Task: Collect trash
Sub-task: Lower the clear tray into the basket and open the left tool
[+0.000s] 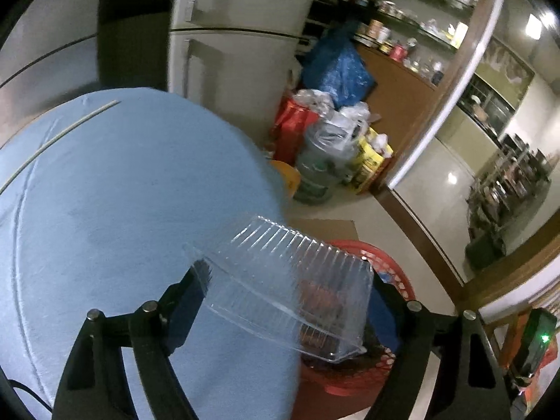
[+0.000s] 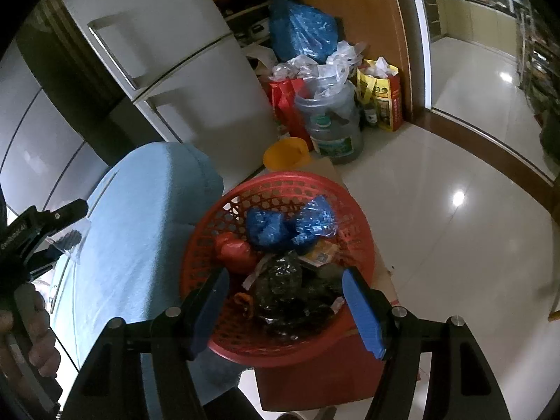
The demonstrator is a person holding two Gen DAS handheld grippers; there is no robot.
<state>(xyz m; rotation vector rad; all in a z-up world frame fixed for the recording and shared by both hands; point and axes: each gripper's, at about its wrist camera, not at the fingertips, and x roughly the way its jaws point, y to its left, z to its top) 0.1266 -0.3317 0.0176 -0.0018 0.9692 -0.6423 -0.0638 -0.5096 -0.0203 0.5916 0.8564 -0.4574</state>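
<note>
Between our left gripper's (image 1: 287, 301) two fingers sits a clear plastic box (image 1: 290, 280) with ribbed sides. It is tilted, and its low corner points toward the red basket (image 1: 392, 262). We see one edge of the box against the left finger (image 1: 196, 280). The box hides the right finger's pad, but that finger is right beside its other end. So the left gripper is spread wide and closed on the clear plastic box. We hold the box over the edge of the blue cloth (image 1: 122, 192), partly above the basket.

From the right wrist view, our right gripper (image 2: 285, 301) is open. Its two blue pads (image 2: 360, 311) stand apart with nothing between them. It hangs right over the red basket (image 2: 280, 189).

Inside the basket we see trash: two crinkly blue bags (image 2: 290, 224) side by side, a red wrapper (image 2: 234, 252) next to them, a yellow packet (image 2: 320, 253), and dark shiny plastic (image 2: 283, 280) near the front. The basket stands on a red stool (image 2: 315, 367), just beside the blue cloth (image 2: 140, 227).

On the far left of this view we see a hand (image 2: 31, 325) holding the left gripper (image 2: 52, 231) over the cloth.

Behind the basket is a small orange bowl (image 2: 285, 154). Farther back, a big clear jug (image 2: 332, 122), a red bag (image 2: 287, 101), a yellow bag (image 2: 381, 94) and a big blue bag (image 2: 301, 31) stand near the white fridge (image 2: 196, 80). The floor (image 2: 455, 227) is shiny.
</note>
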